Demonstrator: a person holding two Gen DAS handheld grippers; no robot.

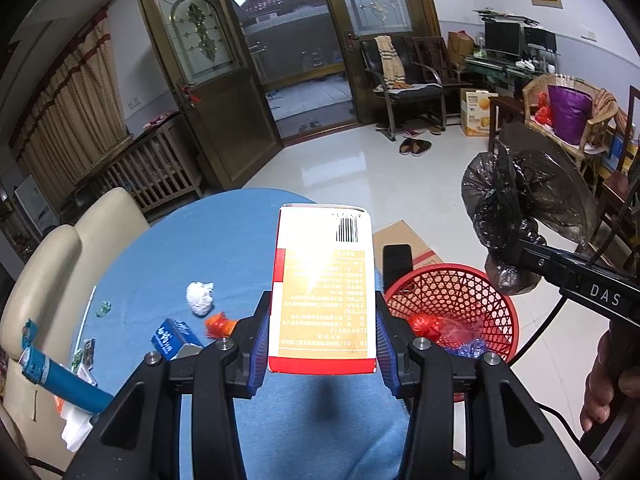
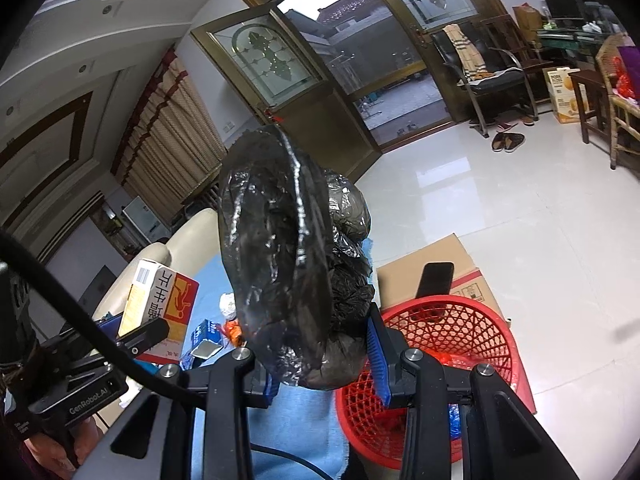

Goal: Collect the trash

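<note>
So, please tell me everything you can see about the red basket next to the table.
The red basket is a round bin of what looks like plastic mesh with a solid rim. It stands upright on the pale floor, close beside the blue table, with a cardboard box right behind it. Inside lie crumpled red and clear wrappers and something blue. Neither gripper touches it.

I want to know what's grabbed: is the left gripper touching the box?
Touching. The left wrist view shows the left gripper with both blue pads pressed against the box sides.
</note>
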